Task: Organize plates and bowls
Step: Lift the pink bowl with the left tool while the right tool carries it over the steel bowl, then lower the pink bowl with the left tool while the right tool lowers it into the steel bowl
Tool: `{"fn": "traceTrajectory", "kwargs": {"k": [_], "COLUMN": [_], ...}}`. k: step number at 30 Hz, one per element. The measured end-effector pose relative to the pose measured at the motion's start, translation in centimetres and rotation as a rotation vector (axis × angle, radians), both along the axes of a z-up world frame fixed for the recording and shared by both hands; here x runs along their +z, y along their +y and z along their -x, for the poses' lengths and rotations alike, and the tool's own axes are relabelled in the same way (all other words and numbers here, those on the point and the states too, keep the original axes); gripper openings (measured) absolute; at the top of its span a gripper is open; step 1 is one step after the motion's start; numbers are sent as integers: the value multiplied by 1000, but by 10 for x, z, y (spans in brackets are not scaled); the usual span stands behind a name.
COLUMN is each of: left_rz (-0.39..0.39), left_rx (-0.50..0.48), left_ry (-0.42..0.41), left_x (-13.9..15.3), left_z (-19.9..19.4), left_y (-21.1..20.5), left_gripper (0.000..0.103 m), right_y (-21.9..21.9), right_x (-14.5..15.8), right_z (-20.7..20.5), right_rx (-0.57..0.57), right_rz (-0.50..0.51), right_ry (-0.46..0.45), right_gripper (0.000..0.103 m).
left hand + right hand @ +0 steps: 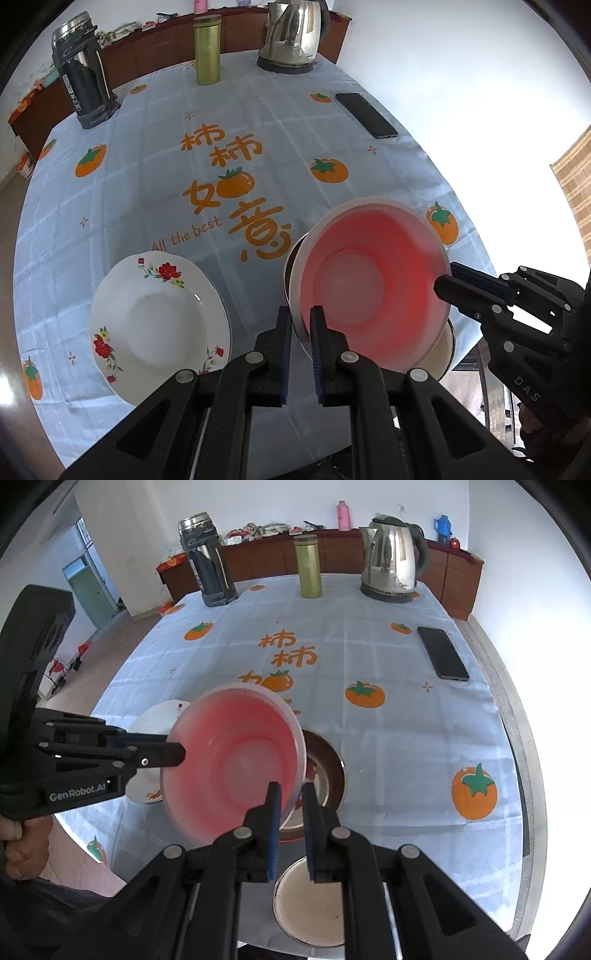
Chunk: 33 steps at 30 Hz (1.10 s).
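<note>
A pink translucent plastic bowl (373,288) is held tilted above the table by both grippers. My left gripper (300,314) is shut on its near-left rim. My right gripper (291,794) is shut on its near-right rim; it shows in the left wrist view (448,280) at the bowl's right edge. The bowl also shows in the right wrist view (236,764). A white flowered plate (159,328) lies on the table to the left. A brown metal bowl (325,771) sits under the pink bowl. A metal dish (310,904) lies at the near table edge.
At the far side of the table (155,206) stand a dark thermos (81,74), a green bottle (207,50) and a steel kettle (293,37). A black phone (365,115) lies at the right. The near table edge is just below the grippers.
</note>
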<state>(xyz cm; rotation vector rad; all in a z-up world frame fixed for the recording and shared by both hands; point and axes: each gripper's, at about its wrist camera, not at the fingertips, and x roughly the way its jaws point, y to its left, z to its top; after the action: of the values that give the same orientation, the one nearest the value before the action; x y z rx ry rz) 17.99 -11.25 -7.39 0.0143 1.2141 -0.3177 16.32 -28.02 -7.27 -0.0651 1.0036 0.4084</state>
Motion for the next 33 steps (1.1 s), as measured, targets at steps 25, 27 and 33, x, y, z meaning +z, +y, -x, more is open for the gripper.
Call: {"fn": "traceTrajectory", "kwargs": {"k": [25, 27, 33], "left_rz": [34, 38, 55], "left_rx": [28, 32, 39], "left_ry": [83, 89, 109], "left_x": [-19, -21, -27], "left_z": [-17, -18, -20], "left_y": [-5, -5, -5], "left_gripper": [11, 11, 11], "right_y": [-10, -10, -11], "right_x": [-24, -25, -32], "right_z": [-23, -23, -27], "right_rx": [-15, -15, -20], "right_rz": [-2, -1, 1], "right_ry": [51, 55, 69], "right_gripper": [11, 11, 11]}}
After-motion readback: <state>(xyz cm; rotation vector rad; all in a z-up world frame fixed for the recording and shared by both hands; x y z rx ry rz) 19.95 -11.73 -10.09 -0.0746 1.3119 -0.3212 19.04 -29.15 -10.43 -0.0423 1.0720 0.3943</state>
